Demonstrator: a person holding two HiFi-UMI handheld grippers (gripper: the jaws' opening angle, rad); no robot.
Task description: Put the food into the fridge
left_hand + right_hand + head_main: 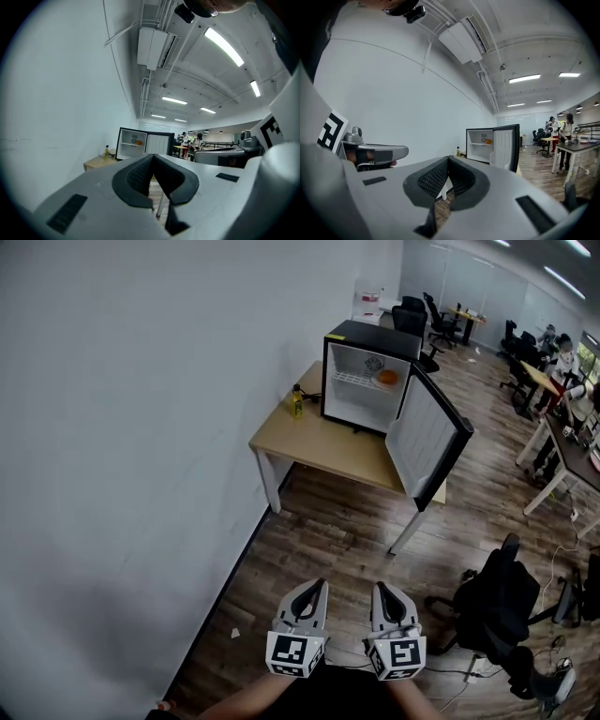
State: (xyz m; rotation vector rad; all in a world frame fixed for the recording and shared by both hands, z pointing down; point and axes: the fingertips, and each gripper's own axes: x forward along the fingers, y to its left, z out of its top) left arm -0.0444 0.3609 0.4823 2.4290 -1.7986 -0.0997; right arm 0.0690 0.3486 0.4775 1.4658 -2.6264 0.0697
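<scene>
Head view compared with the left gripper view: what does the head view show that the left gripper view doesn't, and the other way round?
Only the head view: the left gripper and right gripper seen from above, side by side with their marker cubes, and a black chair on the floor at right.

Only the left gripper view: the ceiling with its light strips and an air-conditioning unit up by the ceiling.

Both: the open fridge on the table, an orange item on its shelf, and a yellow bottle beside it.
</scene>
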